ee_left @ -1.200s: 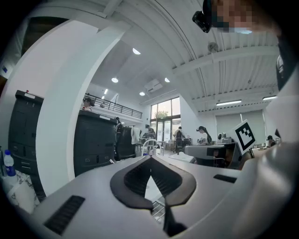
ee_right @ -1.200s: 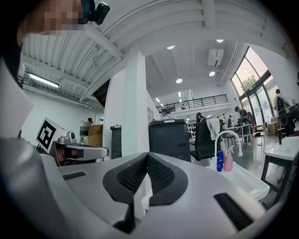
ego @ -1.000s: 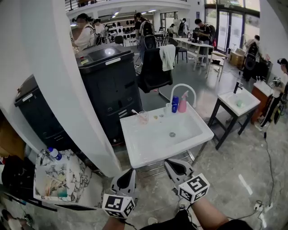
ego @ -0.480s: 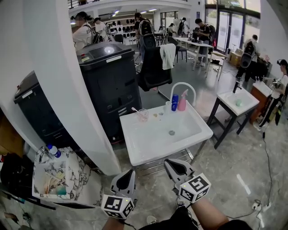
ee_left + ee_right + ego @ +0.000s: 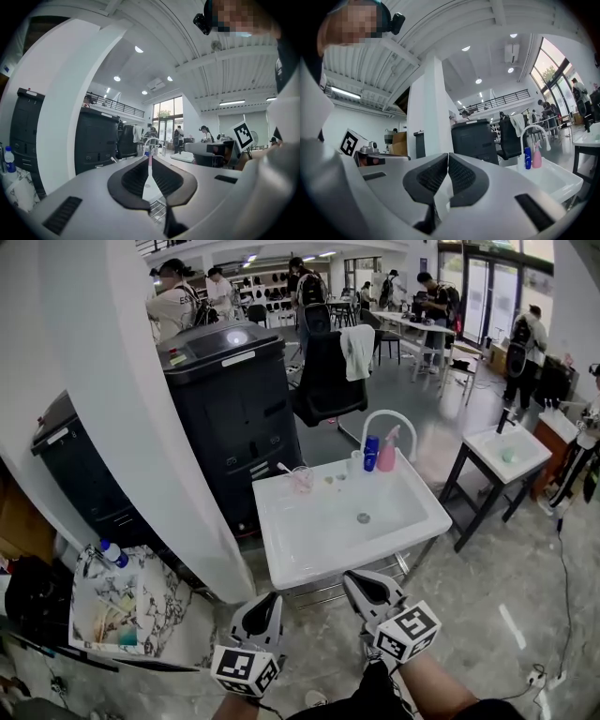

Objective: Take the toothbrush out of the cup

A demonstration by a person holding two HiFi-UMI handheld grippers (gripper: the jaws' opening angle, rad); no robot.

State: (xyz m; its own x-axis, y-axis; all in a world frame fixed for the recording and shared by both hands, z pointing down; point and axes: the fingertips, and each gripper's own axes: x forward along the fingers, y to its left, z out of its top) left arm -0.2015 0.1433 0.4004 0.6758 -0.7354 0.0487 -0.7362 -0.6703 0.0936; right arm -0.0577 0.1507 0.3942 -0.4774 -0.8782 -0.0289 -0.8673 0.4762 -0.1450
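One black cabinet stands in the upper left of the head view, and a white washbasin sits at centre. Near the bottom edge, the left gripper and the right gripper each have their jaws pressed together, well apart from the basin's far rim. On that rim a clear cup stands upright, with the toothbrush in it leaning toward the upper left.

The sink is smooth, glossy white; the cup on it is clear. The floor is grey with a dull sheen. The left gripper and right gripper are matt grey plastic with ribbed black pads.
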